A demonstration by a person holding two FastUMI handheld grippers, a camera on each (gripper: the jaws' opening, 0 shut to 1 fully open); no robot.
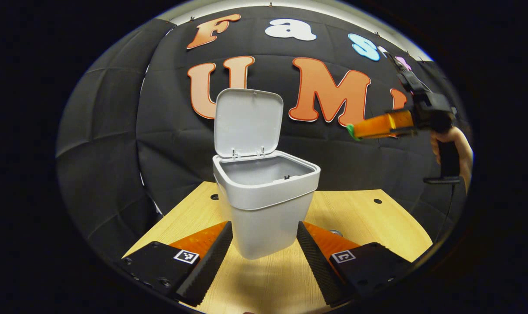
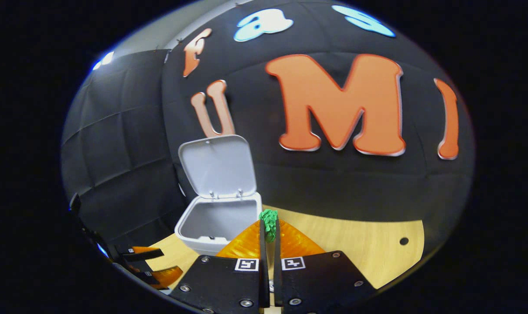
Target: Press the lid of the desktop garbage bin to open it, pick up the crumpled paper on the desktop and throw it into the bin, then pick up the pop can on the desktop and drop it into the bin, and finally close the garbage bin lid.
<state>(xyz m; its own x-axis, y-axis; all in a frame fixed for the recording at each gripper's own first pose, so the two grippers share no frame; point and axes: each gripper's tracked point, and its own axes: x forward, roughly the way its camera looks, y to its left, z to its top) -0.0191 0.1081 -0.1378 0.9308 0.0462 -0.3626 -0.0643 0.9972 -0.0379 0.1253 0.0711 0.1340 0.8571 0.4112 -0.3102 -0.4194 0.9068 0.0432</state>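
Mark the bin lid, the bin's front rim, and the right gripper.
bin lid (image 1: 247, 122), left gripper view, middle of its inner face
bin rim (image 1: 272, 192), left gripper view, front edge
right gripper (image 2: 269, 231), right gripper view, between its fingertips

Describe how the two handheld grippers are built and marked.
Each gripper, left and right, has two long ridged fingers on black bolted blocks bearing square black-and-white tags. In the left gripper view, the right gripper shows a black body with a pistol-style handle.

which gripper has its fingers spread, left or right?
The left gripper: its fingers stand wide apart on either side of the open bin. The right gripper has its fingers nearly together, with something small and green at their tips.
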